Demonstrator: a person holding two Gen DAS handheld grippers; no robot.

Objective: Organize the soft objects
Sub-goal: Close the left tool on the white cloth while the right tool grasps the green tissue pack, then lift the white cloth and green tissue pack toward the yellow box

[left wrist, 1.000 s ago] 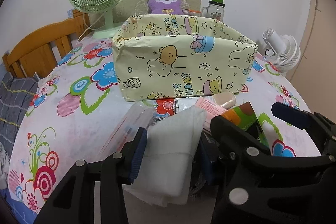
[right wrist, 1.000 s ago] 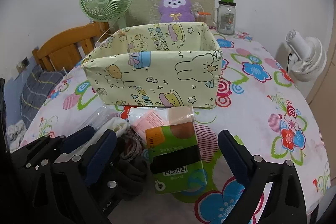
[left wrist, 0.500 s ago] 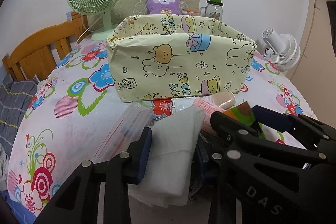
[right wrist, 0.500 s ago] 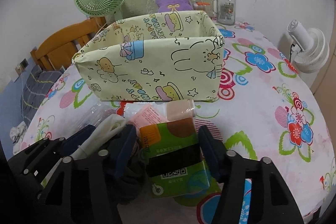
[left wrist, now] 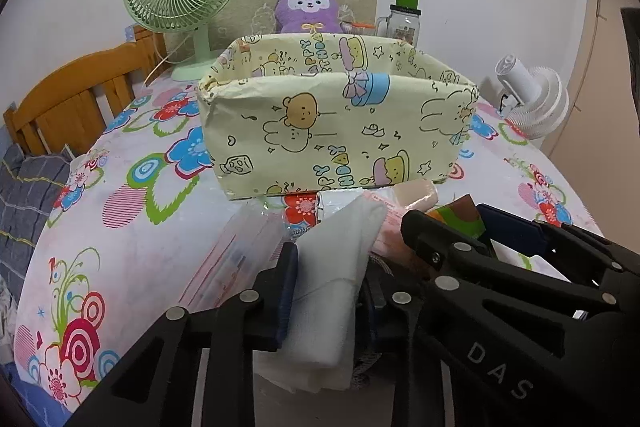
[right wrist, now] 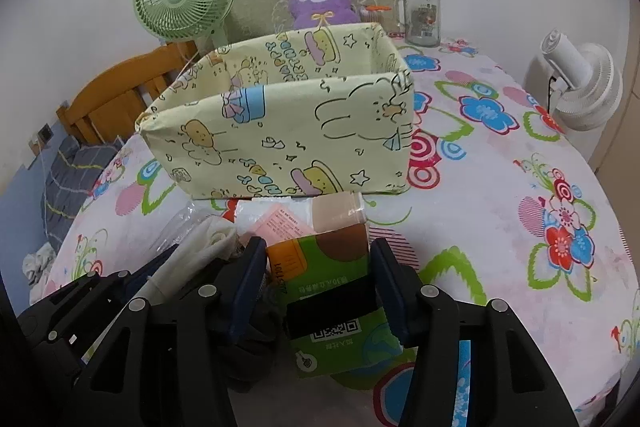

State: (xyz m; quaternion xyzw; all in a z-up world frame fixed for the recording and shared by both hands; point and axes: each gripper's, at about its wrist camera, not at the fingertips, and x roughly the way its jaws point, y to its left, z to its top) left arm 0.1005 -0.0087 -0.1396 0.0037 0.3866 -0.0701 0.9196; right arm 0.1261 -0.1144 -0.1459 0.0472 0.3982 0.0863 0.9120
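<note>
Both pairs of jaws have just been closing. The left gripper (left wrist: 326, 303), wide around the folded white cloth (left wrist: 338, 279) a second ago, now has its blue pads pressed against the cloth's two sides, jaws nearly closed. The right gripper (right wrist: 318, 287), then spread far wider than the green and orange soft pack with a black band (right wrist: 334, 291), now has its jaws half closed with both pads touching the pack's edges. Both things lie at the near edge of the flower-printed table cover (right wrist: 500, 187), in front of the pale yellow cartoon-printed fabric box (right wrist: 280, 131), which stands where it did.

The cloth's lower end is hidden behind the left gripper's frame. A dark grey soft thing (right wrist: 256, 331) between the grippers is mostly covered and cannot be identified. A crinkled clear plastic bag (left wrist: 240, 255), a pink-labelled packet (right wrist: 280, 223) and a beige roll (right wrist: 336, 213) lie partly under the other things.
</note>
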